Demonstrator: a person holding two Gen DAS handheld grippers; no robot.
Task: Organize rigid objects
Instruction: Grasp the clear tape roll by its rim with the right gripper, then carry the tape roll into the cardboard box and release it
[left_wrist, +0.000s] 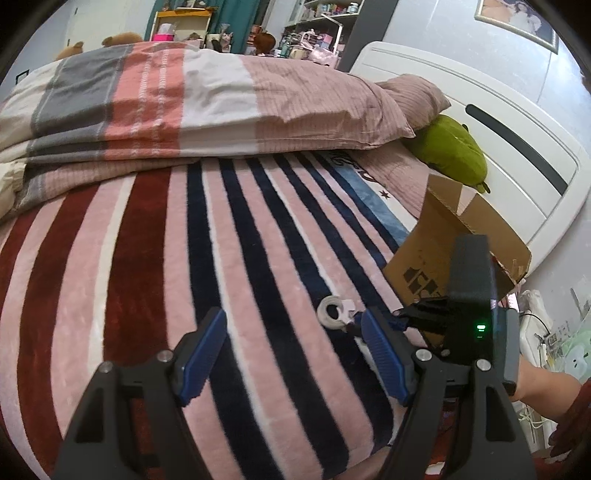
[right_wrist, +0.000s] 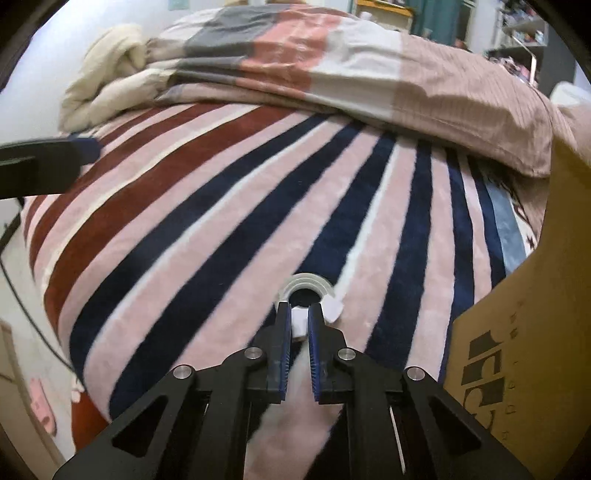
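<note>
A clear tape roll with a white tab lies on the striped blanket. My right gripper is shut on the near rim of the tape roll. In the left wrist view the tape roll shows just beyond my right gripper's body. My left gripper is open and empty above the blanket, left of the roll. One of its fingers shows at the left edge of the right wrist view.
An open cardboard box stands on the bed's right side, also in the right wrist view. A folded duvet, a pillow and a green plush toy lie beyond. A white headboard is at right.
</note>
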